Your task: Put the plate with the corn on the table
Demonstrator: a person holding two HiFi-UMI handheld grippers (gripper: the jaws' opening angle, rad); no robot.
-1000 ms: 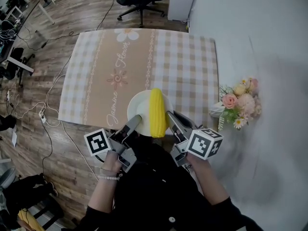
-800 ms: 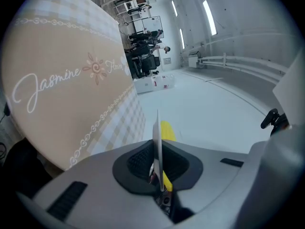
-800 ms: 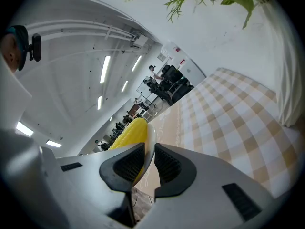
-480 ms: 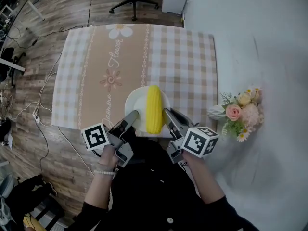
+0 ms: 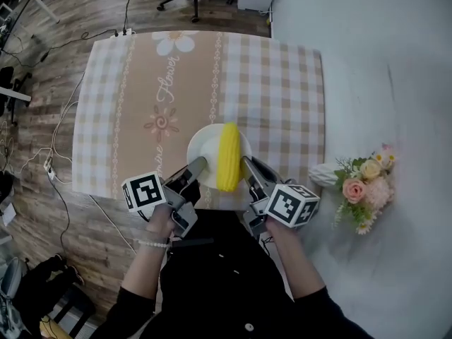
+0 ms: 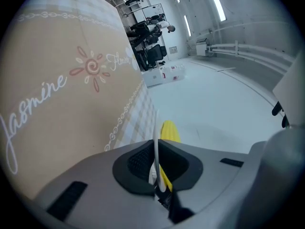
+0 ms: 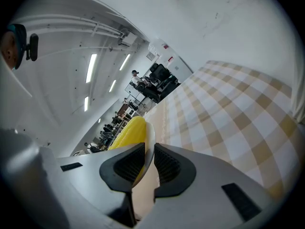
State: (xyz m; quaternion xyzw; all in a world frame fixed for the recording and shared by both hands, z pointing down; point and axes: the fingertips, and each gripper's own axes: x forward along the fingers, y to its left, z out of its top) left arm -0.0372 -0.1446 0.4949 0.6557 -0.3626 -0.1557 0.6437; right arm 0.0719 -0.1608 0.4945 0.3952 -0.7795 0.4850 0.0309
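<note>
The white plate [image 5: 206,147] with the yellow corn [image 5: 228,155] sits over the near edge of the checked-cloth surface [image 5: 272,83]; I cannot tell whether it touches the cloth. The left gripper [image 5: 198,164] and right gripper [image 5: 246,162] each have their fingers clamped on opposite sides of its rim. Flowers [image 5: 364,186] lie well apart at the right.

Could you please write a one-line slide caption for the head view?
Left gripper and right gripper grip a white plate with corn over the checked table.
</note>
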